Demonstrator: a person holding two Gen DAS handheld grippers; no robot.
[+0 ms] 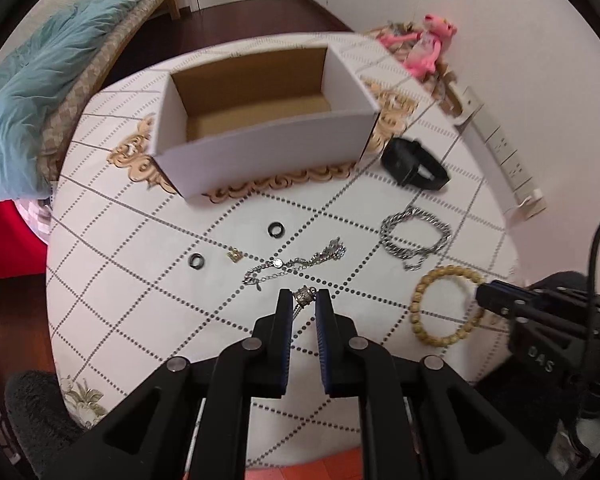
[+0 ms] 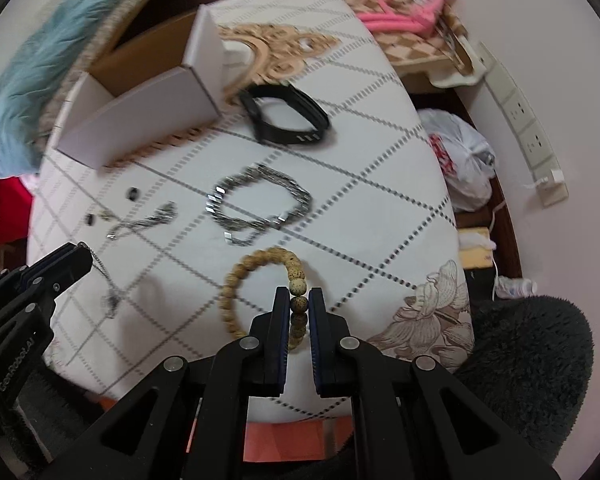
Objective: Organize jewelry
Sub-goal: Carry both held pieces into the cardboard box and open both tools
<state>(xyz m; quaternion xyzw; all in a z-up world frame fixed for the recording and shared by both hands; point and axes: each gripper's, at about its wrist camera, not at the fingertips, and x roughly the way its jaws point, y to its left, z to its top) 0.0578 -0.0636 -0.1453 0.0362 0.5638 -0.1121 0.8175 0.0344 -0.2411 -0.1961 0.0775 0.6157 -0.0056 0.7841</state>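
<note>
Left gripper [image 1: 305, 295] was pinching a silver pendant necklace [image 1: 305, 296], right gripper [image 2: 299, 295] clamped the one wooden bead bracelet [image 2: 260, 280]. Further out: one chunky chain bracelet [image 2: 260, 204], two black rings [image 1: 275, 228], one watch [image 1: 414, 164], one empty box [image 1: 260, 152].

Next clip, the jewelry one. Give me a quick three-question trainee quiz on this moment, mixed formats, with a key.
1. True or false: the white box already holds jewelry.
2. What does the right gripper pinch? A) black watch B) wooden bead bracelet C) silver chain bracelet
3. Fill in: the left gripper closes on a small metal ____ with a thin chain.

Key: 1 false, nothing visible inside; 2 B; 3 pendant.
</note>
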